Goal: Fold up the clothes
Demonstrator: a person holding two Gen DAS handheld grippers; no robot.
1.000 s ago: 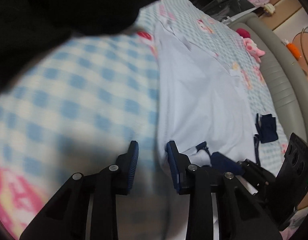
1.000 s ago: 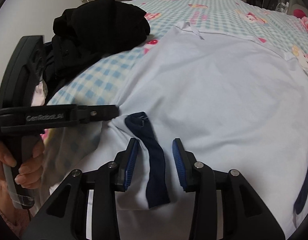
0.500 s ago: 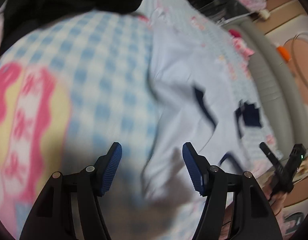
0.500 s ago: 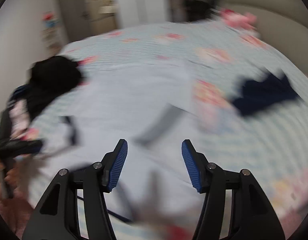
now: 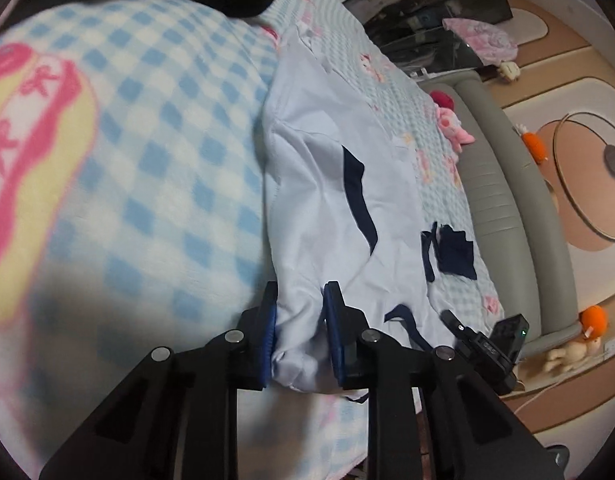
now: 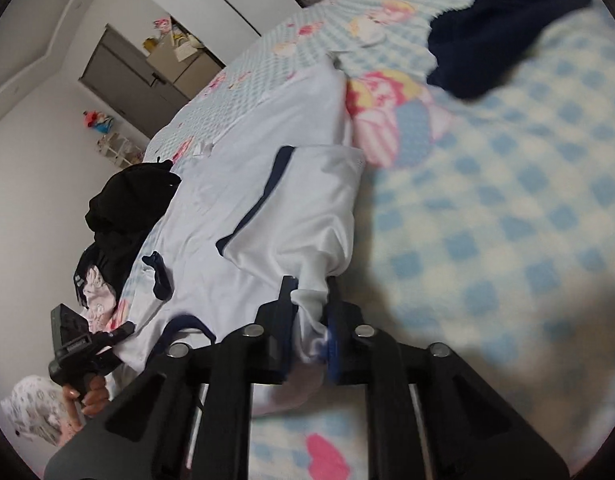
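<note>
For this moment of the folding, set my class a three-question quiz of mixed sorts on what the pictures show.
1. True or false: both tools have cloth of the white shirt between their pads.
2. Multiple choice: the black clothes pile lies A) on the bed beside the shirt, B) on the floor, C) on top of the shirt.
3. Fill in: the trim on the shirt's folded-in sleeve is ____ in colour.

Key
1. True: the left tool and the right tool are both closing with shirt fabric between their pads.
2. A.
3. Navy.
</note>
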